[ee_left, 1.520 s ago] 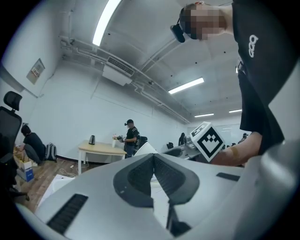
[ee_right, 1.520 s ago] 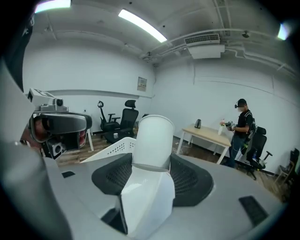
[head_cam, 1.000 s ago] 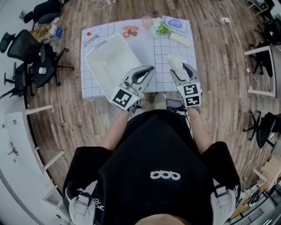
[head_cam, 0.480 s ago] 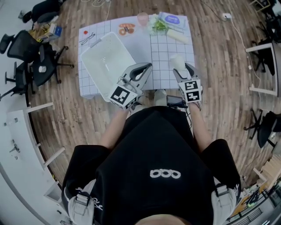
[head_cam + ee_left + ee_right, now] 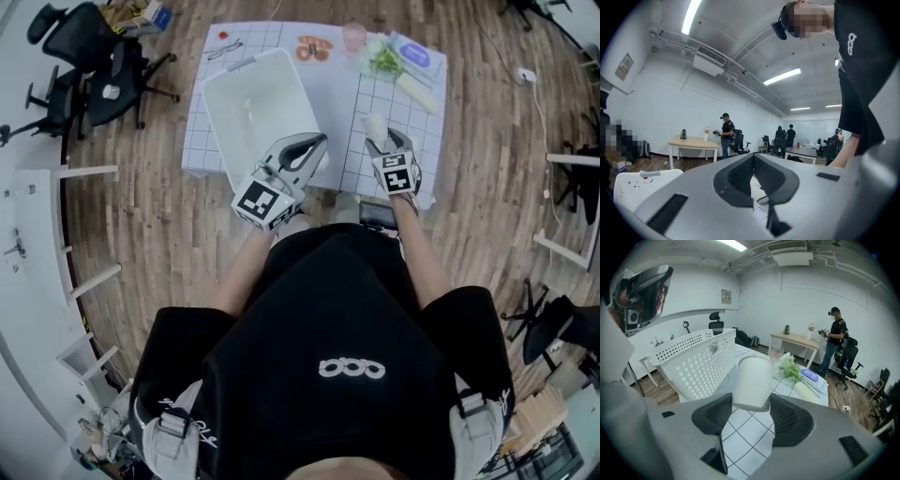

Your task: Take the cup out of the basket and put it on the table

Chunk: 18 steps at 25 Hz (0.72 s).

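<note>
A white paper cup [image 5: 374, 125] stands upright between the jaws of my right gripper [image 5: 384, 141], which is shut on its lower part. In the right gripper view the cup [image 5: 752, 378] hangs a little above the white gridded tablecloth [image 5: 740, 441], with the right gripper [image 5: 751, 401] pressing it from both sides. The white perforated basket [image 5: 246, 67] lies left of the cup and looks empty. My left gripper [image 5: 322, 142] sits at the basket's near right corner, its jaws closed tip to tip on nothing. In its own view the left gripper [image 5: 753, 157] points out across the room.
At the table's far end are a pink glass [image 5: 353, 36], green leaves [image 5: 384, 61], a blue-printed booklet [image 5: 415, 54], a plate of food [image 5: 312, 49] and a pale roll [image 5: 417, 91]. Office chairs [image 5: 94, 66] stand on the wooden floor at left. People stand farther off in the room.
My right gripper has carried the cup a little farther in over the table's front edge. The head view has swung, so the table now sits higher and to the right.
</note>
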Tool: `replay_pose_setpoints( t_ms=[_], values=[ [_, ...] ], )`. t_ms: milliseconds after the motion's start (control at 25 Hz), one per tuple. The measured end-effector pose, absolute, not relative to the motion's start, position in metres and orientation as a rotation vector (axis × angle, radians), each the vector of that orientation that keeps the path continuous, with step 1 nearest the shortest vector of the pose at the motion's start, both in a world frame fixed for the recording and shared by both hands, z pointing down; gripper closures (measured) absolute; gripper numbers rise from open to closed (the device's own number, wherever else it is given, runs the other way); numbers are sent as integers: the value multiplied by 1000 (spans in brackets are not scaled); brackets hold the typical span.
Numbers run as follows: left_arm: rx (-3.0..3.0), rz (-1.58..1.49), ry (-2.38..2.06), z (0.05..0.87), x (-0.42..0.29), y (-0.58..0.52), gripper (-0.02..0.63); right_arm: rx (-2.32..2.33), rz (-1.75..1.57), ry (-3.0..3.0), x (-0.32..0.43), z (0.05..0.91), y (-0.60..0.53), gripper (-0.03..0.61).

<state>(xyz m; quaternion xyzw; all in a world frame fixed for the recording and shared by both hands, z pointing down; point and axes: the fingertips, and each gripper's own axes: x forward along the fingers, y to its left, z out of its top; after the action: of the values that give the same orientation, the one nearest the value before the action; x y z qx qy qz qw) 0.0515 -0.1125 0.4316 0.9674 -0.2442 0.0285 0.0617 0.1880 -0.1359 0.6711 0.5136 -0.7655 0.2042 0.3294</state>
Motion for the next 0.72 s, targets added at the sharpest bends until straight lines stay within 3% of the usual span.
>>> replay_pose_setpoints(
  t_ms=[720],
  values=[
    [2710,145,-1169,456,-15,-124,604,1116,622,-1908,173,796,-215,314]
  ],
)
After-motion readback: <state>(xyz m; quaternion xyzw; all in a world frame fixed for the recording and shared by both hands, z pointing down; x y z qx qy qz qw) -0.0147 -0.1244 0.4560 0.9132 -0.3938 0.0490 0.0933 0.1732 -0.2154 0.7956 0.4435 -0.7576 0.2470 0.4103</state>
